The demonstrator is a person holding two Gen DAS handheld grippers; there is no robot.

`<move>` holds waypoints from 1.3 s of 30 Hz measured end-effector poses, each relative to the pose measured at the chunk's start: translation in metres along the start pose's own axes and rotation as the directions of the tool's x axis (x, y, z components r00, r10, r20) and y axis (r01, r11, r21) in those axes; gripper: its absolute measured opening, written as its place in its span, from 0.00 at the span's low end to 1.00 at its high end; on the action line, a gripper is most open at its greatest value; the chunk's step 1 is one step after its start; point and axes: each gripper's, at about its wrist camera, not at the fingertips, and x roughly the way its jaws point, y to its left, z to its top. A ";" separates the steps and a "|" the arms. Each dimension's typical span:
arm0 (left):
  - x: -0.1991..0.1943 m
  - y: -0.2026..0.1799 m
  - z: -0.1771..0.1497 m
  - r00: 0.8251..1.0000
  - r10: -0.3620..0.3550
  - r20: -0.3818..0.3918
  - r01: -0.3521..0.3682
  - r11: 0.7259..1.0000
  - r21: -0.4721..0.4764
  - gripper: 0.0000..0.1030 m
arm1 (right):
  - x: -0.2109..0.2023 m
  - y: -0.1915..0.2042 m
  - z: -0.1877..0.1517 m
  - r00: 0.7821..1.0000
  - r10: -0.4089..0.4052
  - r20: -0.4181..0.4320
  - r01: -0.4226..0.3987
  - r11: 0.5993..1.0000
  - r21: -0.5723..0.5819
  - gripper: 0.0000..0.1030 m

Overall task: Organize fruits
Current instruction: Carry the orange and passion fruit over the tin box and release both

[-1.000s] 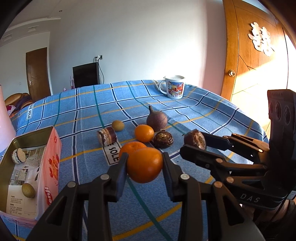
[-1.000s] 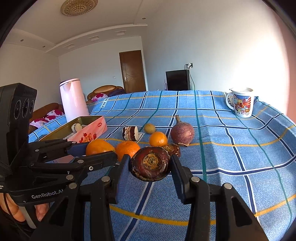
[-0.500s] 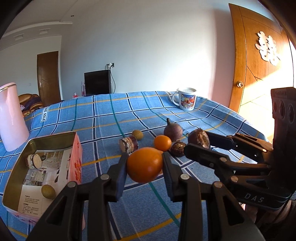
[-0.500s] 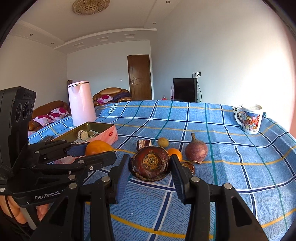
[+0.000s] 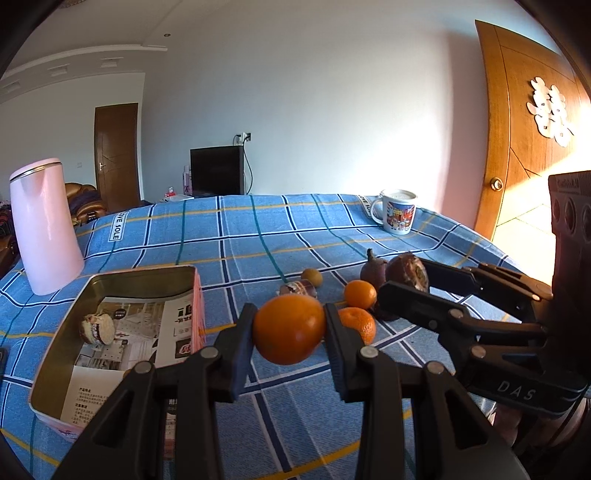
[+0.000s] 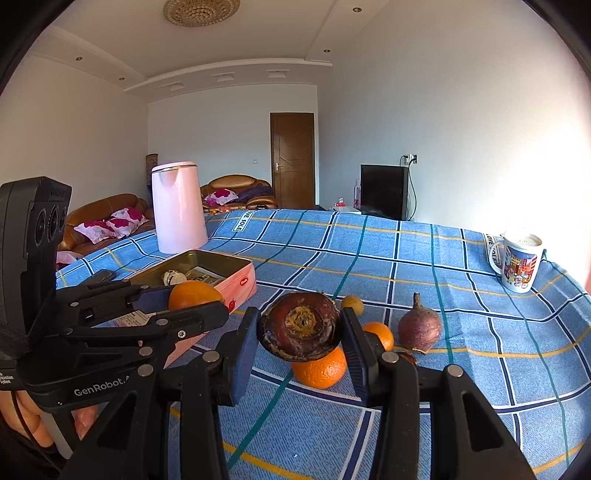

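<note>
Left wrist view: left gripper is clamped on a smooth round orange, held above the checked blue cloth. Only this view looks down into the tin box: metal walls, printed paper on the bottom, one small pale round item inside. Right gripper comes in from the right side w/ a dark fruit. On the cloth lie two more oranges, a purple bulb-shaped fruit & a small yellow-brown one. Wooden door shows only here.

Right wrist view: right gripper is closed on the dark fruit, skin rough, w/ a dry yellowish scar facing the camera. A dimpled orange lies just behind it. Sofa & ceiling lamp show only here. Pink kettle stands beyond the box, mug near the far right edge. Between them the cloth is open.
</note>
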 end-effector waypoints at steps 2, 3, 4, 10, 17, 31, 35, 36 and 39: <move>-0.002 0.004 0.001 1.000 0.006 0.006 -0.006 1.000 -0.007 0.37 | 0.003 0.003 0.004 1.000 0.005 0.001 -0.005 1.000 -0.011 0.44; -0.003 0.006 0.001 1.000 0.010 0.008 -0.010 1.000 -0.010 0.37 | 0.004 0.005 0.006 1.000 0.006 0.001 -0.006 1.000 -0.017 0.44; -0.004 0.009 0.002 1.000 0.017 0.010 -0.017 1.000 -0.012 0.37 | 0.005 0.007 0.007 1.000 0.007 0.002 -0.007 1.000 -0.023 0.44; -0.008 0.024 0.002 0.999 0.046 0.016 -0.045 0.998 -0.039 0.37 | 0.011 0.019 0.020 1.000 0.026 0.013 -0.025 0.998 -0.054 0.44; -0.013 0.038 0.002 0.997 0.073 0.021 -0.072 0.996 -0.054 0.37 | 0.019 0.034 0.030 0.999 0.042 0.018 -0.041 0.995 -0.087 0.44; -0.022 0.082 0.000 0.989 0.150 0.020 -0.147 0.982 -0.115 0.37 | 0.044 0.067 0.049 0.996 0.083 0.005 -0.082 0.985 -0.154 0.44; -0.024 0.095 0.000 0.985 0.174 0.016 -0.170 0.976 -0.135 0.37 | 0.055 0.075 0.053 0.995 0.101 -0.011 -0.102 0.982 -0.158 0.44; -0.024 0.099 0.000 0.984 0.180 0.014 -0.176 0.974 -0.140 0.37 | 0.058 0.077 0.054 0.994 0.105 -0.016 -0.107 0.982 -0.158 0.44; -0.023 0.107 -0.001 0.981 0.193 0.005 -0.190 0.970 -0.151 0.37 | 0.067 0.084 0.056 0.993 0.114 -0.030 -0.118 0.980 -0.162 0.44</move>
